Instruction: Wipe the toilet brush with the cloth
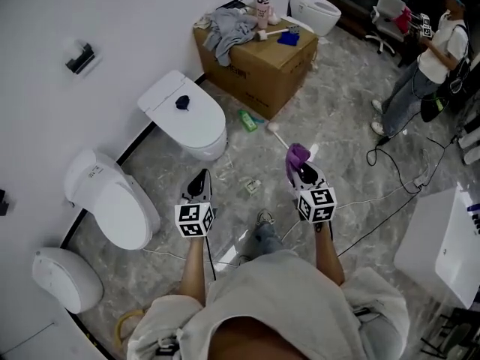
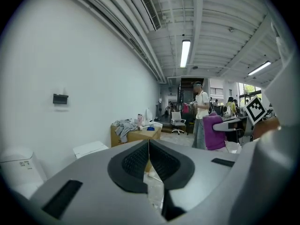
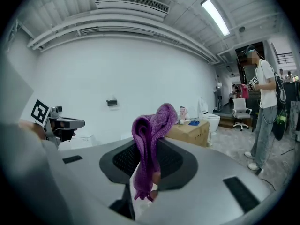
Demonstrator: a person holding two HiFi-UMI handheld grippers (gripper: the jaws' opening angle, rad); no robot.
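Observation:
A purple cloth sticks up from my right gripper, which is shut on it; in the right gripper view the cloth hangs folded between the dark pads. A white toilet brush lies on the marble floor just ahead of that gripper, apart from the cloth. My left gripper hovers level with the right one, to its left, jaws closed together on nothing. Both grippers are held in the air above the floor.
Three white toilets line the left wall. A cardboard box with grey clothing and bottles stands ahead, a green bottle at its foot. A person stands at the right. Cables cross the floor; a white cabinet is at right.

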